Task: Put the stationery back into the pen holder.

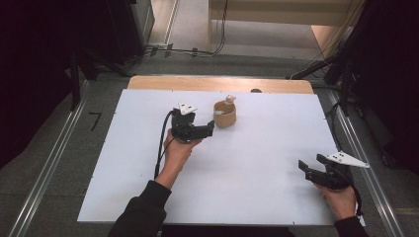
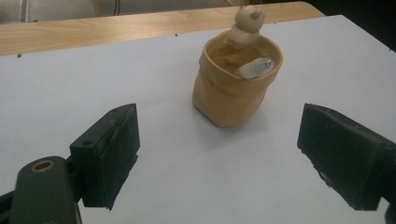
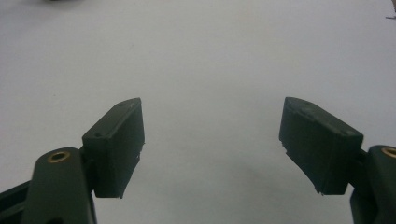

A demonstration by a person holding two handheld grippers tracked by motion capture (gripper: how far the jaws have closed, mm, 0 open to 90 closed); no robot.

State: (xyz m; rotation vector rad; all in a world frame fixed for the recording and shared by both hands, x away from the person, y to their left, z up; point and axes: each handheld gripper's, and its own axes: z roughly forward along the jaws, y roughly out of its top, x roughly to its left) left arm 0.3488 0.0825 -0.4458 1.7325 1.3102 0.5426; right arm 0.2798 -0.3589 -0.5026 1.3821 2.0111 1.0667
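Fingers spread on both grippers, nothing pinched.
Your left gripper sits at center of the high view, aimed at the tan cup just beyond it on the white counter; a small bear figure perches on the cup's far rim. Your right gripper rests at lower right, well apart.

text: none legible | labels: none | brands: none | numbers: none | floor: dark angular mark, not a readable sign
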